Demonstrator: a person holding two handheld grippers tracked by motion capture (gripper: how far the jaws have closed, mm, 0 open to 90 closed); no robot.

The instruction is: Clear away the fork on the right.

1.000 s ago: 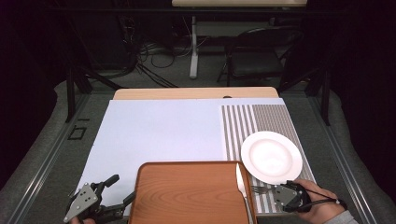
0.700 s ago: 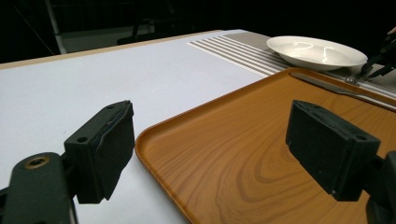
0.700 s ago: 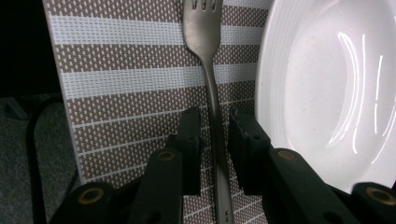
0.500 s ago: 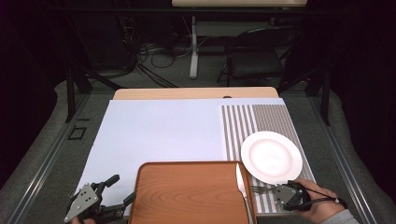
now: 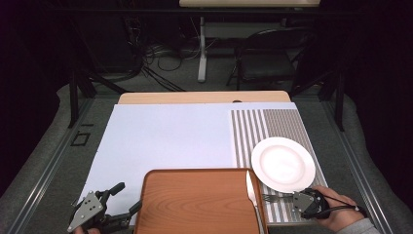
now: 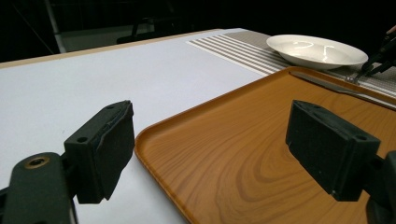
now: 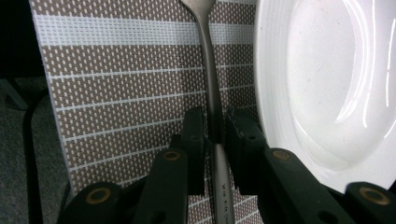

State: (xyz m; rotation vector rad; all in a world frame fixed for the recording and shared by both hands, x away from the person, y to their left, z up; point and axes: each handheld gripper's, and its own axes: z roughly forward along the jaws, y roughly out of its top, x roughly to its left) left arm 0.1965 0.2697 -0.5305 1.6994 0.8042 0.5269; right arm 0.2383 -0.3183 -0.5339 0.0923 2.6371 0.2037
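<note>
A metal fork (image 5: 276, 197) lies on the striped placemat (image 5: 265, 126), just in front of the white plate (image 5: 282, 163). My right gripper (image 5: 297, 197) is shut on its handle, low over the mat. Its jaws have just been closing on it. In the right gripper view both pads (image 7: 239, 140) flank the fork (image 7: 208, 70), with the plate (image 7: 327, 84) at the right. My left gripper (image 5: 125, 197) stands open at the wooden tray's (image 5: 195, 204) front left corner. In the left gripper view its jaws (image 6: 215, 140) straddle the tray's (image 6: 243, 154) corner, holding nothing.
A knife (image 5: 252, 192) lies along the tray's right edge. A white sheet (image 5: 165, 141) covers the left and middle of the table. A person's hand (image 5: 336, 214) holds the right gripper at the table's front right edge. A chair and cables stand beyond the far edge.
</note>
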